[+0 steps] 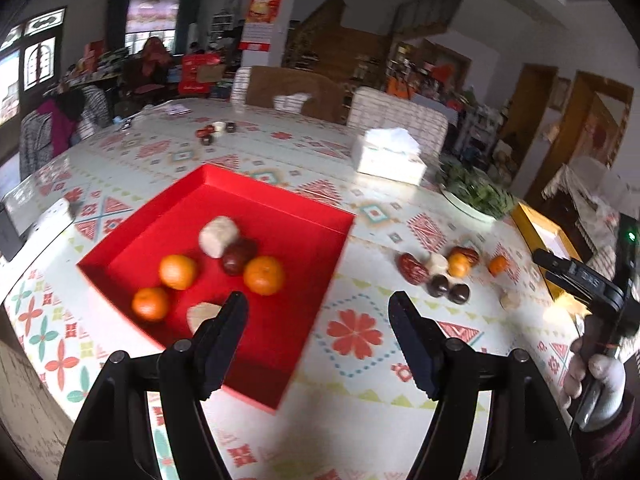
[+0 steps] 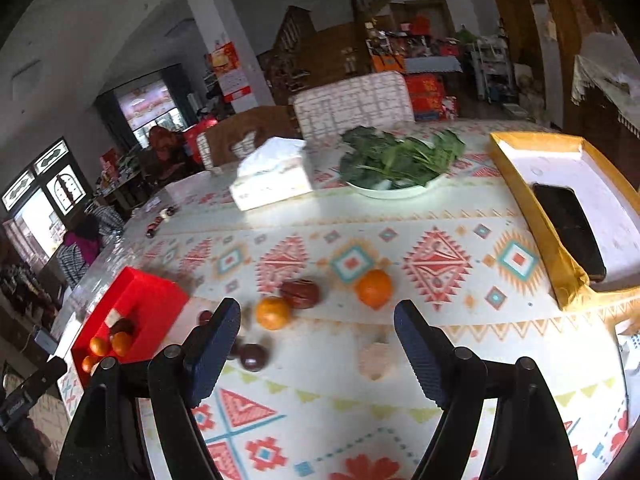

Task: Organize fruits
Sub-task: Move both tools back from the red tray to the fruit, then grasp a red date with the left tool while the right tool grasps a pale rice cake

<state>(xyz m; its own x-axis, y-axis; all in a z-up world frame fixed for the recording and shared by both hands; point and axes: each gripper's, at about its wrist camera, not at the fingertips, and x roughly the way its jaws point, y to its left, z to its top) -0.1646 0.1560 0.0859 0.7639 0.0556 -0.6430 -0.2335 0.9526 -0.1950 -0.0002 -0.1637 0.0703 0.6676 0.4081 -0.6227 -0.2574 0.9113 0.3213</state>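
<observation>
A red tray (image 1: 280,216) on the patterned table holds three oranges (image 1: 264,275), a dark red fruit (image 1: 239,255) and two pale pieces (image 1: 218,236). My left gripper (image 1: 318,320) is open and empty above the tray's near right corner. To the right, loose fruits lie on the cloth: a red date (image 1: 412,268), oranges (image 1: 459,265), dark round fruits (image 1: 458,293). In the right wrist view my right gripper (image 2: 316,334) is open and empty above oranges (image 2: 374,288), a brown fruit (image 2: 301,293), a dark fruit (image 2: 254,357) and a pale piece (image 2: 376,360). The tray (image 2: 152,292) also shows at the left.
A tissue box (image 2: 272,178) and a plate of greens (image 2: 396,162) stand farther back. A yellow-rimmed box (image 2: 536,216) with a black phone (image 2: 568,232) sits at the right. Chairs stand behind the table. A small cluster of fruits (image 1: 214,130) lies at the far side.
</observation>
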